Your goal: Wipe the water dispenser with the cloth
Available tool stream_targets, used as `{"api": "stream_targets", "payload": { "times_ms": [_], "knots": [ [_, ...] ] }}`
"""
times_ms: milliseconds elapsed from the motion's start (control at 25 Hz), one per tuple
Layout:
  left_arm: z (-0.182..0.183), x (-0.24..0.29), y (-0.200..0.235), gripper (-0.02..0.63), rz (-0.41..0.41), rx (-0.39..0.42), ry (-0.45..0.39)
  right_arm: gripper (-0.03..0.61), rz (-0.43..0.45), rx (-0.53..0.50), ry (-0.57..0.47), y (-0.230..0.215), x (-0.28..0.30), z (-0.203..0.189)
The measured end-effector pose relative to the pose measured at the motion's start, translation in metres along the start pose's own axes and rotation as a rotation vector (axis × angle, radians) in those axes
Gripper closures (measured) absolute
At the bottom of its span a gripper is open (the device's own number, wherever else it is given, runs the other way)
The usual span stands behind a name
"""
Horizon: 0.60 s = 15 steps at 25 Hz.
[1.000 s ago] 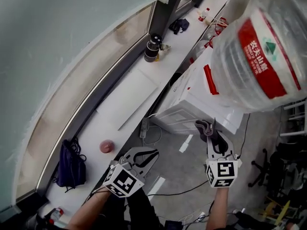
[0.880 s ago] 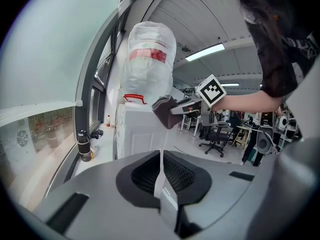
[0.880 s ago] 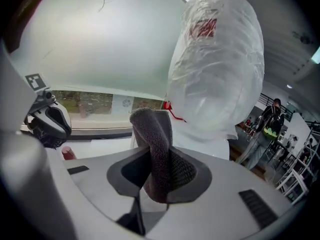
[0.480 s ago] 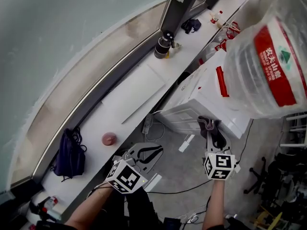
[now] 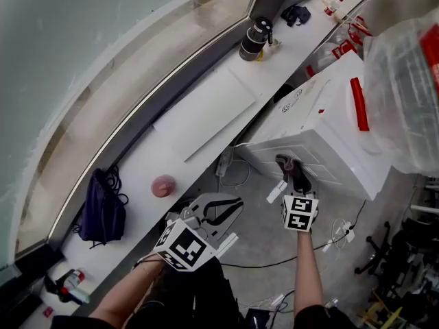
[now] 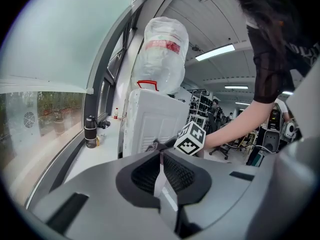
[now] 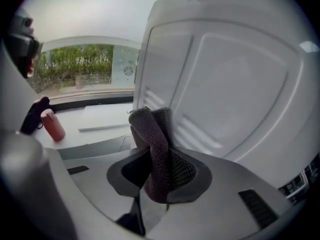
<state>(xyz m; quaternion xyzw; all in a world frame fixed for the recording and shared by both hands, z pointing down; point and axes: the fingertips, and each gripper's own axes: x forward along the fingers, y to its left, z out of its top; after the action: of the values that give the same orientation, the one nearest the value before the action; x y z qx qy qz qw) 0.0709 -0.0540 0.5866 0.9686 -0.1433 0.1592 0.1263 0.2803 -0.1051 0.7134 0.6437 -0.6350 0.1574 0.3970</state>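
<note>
Dark grey cloth [image 5: 287, 165], bunched and folded, clamped upright in the right gripper [image 5: 295, 186] and poking past its jaw tips, its end right at the ribbed side panel of the white dispenser [image 5: 322, 125] straight ahead, clear red-labelled bottle [image 5: 401, 101] on top; contact unclear.

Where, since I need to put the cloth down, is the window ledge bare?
Bare ledge lies between the red container and the flat white panel. Crowded by the dark bag and past the black cylinder.
</note>
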Motion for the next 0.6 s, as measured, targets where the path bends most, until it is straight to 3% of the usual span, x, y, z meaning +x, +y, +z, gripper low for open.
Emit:
{"api": "stream_targets", "payload": {
  "times_ms": [280, 600],
  "knots": [
    [-0.026, 0.013, 0.007, 0.588, -0.027, 0.034, 0.013, 0.482, -0.013, -0.071, 0.109, 0.036, 0.077, -0.063],
    [-0.048, 0.009, 0.015, 0.588, -0.02, 0.024, 0.019, 0.482, -0.048, 0.029, 0.281, 0.051, 0.129, -0.125]
  ]
}}
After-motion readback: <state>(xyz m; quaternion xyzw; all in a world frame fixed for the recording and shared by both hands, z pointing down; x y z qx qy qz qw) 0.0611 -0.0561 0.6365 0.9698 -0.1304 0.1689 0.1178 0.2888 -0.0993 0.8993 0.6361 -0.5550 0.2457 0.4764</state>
